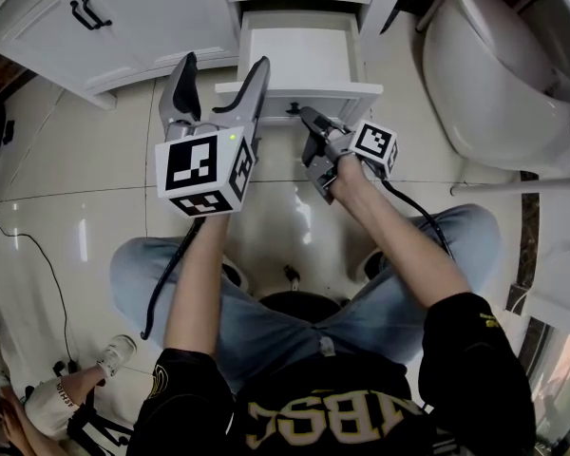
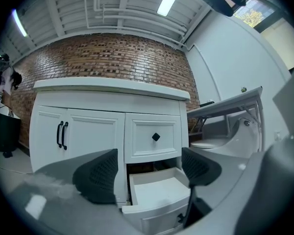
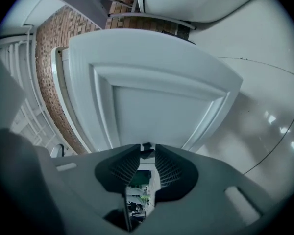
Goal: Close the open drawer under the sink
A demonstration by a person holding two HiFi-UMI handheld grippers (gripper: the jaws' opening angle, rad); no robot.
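Bathroom: pale tiled floor [image 1: 76,207], white vanity [image 1: 152,17]. Its lower drawer [image 1: 299,55] stands pulled out over the floor. I've got the right gripper [image 1: 306,114] at the drawer front, jaws nearly together on the small black knob [image 3: 146,150]. It looks clamped, though the tips hide the contact. My left gripper [image 1: 223,65] hangs just left of the drawer, jaws wide apart with nothing held. Toilet [image 1: 494,65] is off to the right.
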